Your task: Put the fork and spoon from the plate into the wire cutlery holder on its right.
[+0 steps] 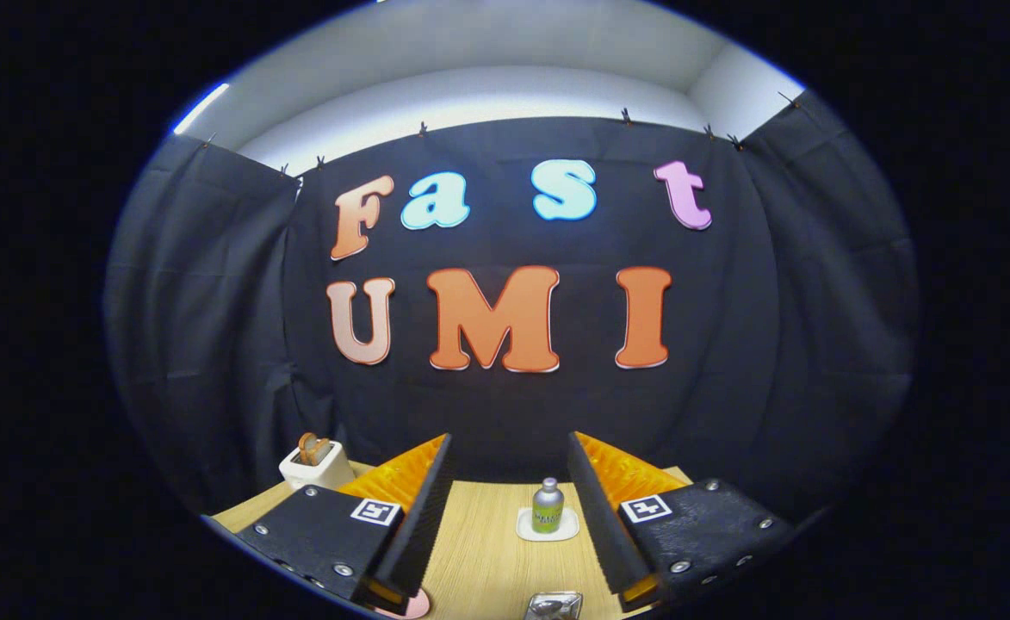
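Gripper view: gripper [509, 508] held level above table [487, 560], fingers spread wide, grasping nothing. Between jaws, beyond tips, bottle [548, 505] on coaster [529, 527]; toaster [315, 463] past left finger. Plate rim [410, 608] perhaps under left finger; cutlery unclear. Judged: approach step; next calls for tilting down onto plate.

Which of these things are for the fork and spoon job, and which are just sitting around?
For the job: gripper, fingers open, holding nothing; pink rim by the fingers' base, probably the plate; shiny metal thing near it, maybe the holder, too cut off to tell.
Just lying about: toaster with bread; small bottle on a white tray, ahead of the fingers.
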Action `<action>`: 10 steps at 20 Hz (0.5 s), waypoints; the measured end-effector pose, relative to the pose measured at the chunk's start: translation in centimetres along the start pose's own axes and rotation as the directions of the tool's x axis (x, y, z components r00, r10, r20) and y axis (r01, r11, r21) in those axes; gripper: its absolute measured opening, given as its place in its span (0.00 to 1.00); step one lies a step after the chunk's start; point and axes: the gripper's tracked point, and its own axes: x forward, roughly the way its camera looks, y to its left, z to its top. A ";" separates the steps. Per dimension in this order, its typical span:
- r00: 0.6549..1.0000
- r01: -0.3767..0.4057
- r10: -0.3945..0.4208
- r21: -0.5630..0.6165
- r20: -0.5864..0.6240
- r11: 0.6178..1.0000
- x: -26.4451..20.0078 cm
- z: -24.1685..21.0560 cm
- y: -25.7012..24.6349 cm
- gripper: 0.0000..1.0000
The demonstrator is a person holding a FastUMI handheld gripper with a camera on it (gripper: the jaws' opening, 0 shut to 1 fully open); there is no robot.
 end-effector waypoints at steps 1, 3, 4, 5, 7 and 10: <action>1.000 -0.004 0.005 -0.014 0.022 1.000 -0.3 0.4 0.3 0.82; 0.998 -0.016 0.018 -0.033 0.062 0.999 -0.6 1.2 0.8 0.92; 0.996 -0.019 0.022 -0.036 0.083 0.999 -0.8 1.8 1.0 0.96; 0.995 -0.025 0.028 -0.031 0.096 0.999 -0.9 2.1 1.3 0.97; 0.994 -0.035 0.037 -0.016 0.104 0.999 -1.1 2.3 1.7 0.97; 0.992 -0.041 0.043 -0.022 0.123 0.999 -1.5 3.0 1.9 0.97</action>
